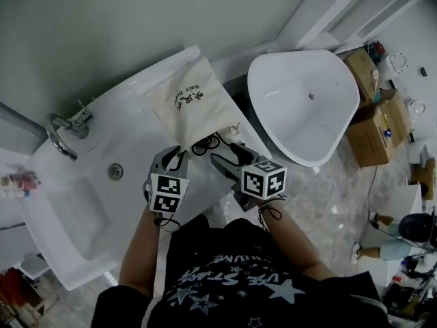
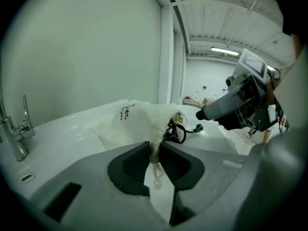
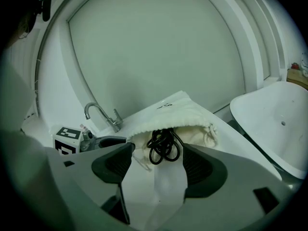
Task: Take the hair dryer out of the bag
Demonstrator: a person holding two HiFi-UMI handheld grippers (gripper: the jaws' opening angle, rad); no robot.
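A cream drawstring bag (image 1: 188, 101) (image 2: 137, 121) (image 3: 178, 113) lies on the white counter, its mouth toward me. A coil of black cord (image 1: 207, 143) (image 2: 175, 131) (image 3: 163, 146) spills out of the mouth; the hair dryer itself is hidden inside. My left gripper (image 1: 175, 158) (image 2: 155, 154) is shut on the bag's near left edge, with cloth and drawstring pinched between the pads. My right gripper (image 1: 229, 157) (image 3: 156, 161) is open just short of the cord coil, which lies in line with the gap and is not touched.
The counter's sink (image 1: 75, 217) with its drain (image 1: 116, 171) and chrome faucet (image 1: 65, 132) lies left of the bag. A white tub (image 1: 307, 104) stands to the right across a narrow gap. Cardboard boxes (image 1: 372, 128) sit beyond it on the floor.
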